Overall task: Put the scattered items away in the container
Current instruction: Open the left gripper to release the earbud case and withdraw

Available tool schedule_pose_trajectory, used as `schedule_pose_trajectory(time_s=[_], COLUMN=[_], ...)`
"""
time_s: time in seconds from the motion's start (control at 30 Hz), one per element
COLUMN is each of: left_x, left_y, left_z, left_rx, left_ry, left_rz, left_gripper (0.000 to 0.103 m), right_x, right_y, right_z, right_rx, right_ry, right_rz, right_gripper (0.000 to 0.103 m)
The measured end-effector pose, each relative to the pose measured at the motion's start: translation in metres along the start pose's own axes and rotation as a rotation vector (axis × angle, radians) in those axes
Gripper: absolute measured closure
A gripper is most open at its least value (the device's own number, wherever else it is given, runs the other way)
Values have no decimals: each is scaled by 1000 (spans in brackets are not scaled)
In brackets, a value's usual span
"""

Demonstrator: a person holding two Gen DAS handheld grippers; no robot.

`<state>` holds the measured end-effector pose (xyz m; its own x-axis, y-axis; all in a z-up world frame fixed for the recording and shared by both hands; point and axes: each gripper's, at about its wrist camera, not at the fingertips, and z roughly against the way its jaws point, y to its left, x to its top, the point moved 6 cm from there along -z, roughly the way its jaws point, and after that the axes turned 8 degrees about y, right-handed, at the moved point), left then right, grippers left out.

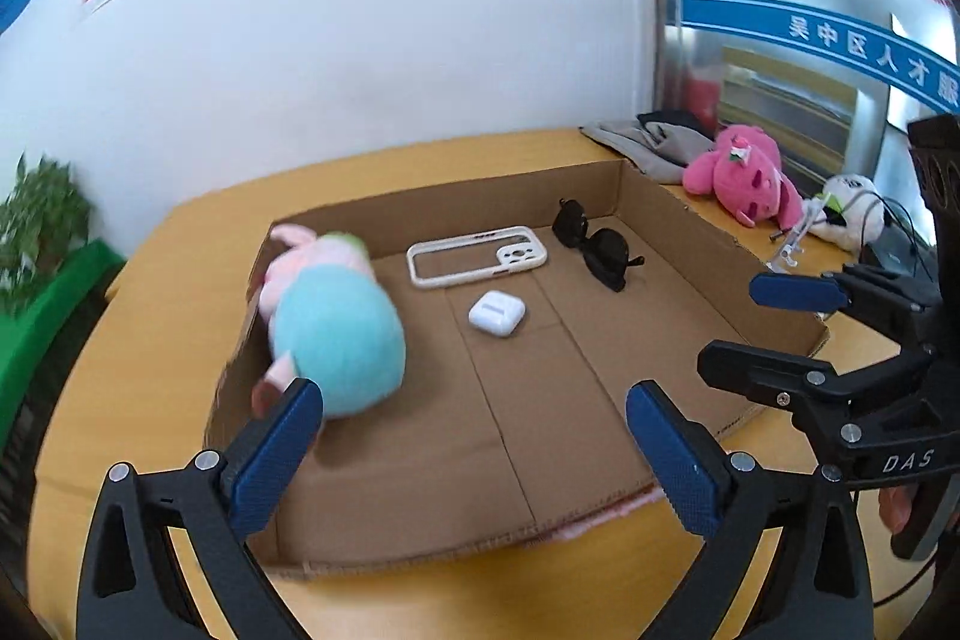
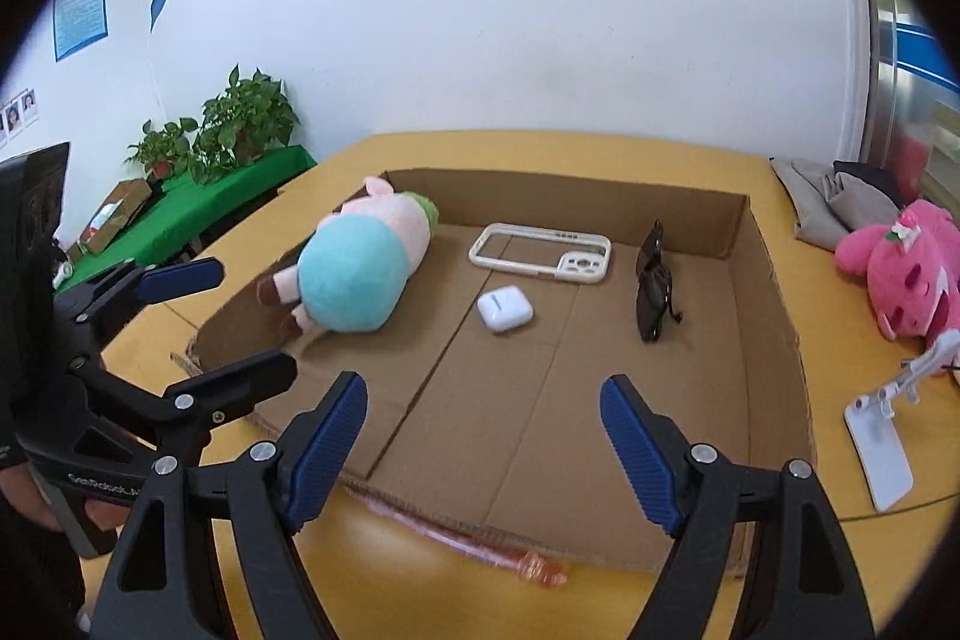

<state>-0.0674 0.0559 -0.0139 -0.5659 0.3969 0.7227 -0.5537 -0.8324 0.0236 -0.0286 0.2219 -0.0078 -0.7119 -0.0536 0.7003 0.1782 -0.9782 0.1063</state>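
- both grippers hang over the near edge of the cardboard box (image 2: pixel 774 280), angled down into it; from here i read this as a gap between picks, not a grasp.
- left gripper (image 1: pixel 474 454): jaws spread wide, nothing between the blue pads. the pig plush (image 1: pixel 336 334) shows just past its left pad in the left wrist view, but i can't tell contact; it looks behind the pad, not pinched.
- right gripper (image 2: pixel 483 454): jaws apart, a bit narrower than the left, nothing held.
- pig plush lies on its side in the box's left part, against the left wall, feet toward me. probably dropped there because it's bulky and that side was free.
- phone case (image 2: pixel 543 256) flat near the far wall; earbud case (image 2: pixel 505 309) mid-floor, just in front of it; sunglasses (image 2: pixel 654 289) folded, to the right, apart from the rest.
- still outside on the yellow table (image 2: pixel 630 154): pink strawberry plush (image 2: pixel 912 274) right of the box, a white plush (image 1: pixel 852 208) beyond it, a white phone stand (image 2: pixel 882 430) near the right wall.
- something pinkish (image 2: pixel 456 538) pokes out from under the box's near edge; can't identify it.
- judgement: task partway done; the right hand is nearer the pink plush, so that seems the sensible next target.
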Motion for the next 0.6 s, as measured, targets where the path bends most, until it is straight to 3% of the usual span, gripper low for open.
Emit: schedule_pose_trajectory(time_s=[0.17,0.33,0.6], left_x=[-26,-43,-79], left_y=[9,10,-6], left_z=[-2,-3,-16], left_rx=[-18,-29,-99], left_ry=[22,47,96], left_rz=[98,111,61], left_gripper=[0,0,0], right_x=[-22,-45,-109], right_y=[10,10,-7], right_z=[7,10,-20], right_rx=[16,64,81], right_ry=[16,32,221], right_rz=[16,25,115], right_gripper=[23,23,23])
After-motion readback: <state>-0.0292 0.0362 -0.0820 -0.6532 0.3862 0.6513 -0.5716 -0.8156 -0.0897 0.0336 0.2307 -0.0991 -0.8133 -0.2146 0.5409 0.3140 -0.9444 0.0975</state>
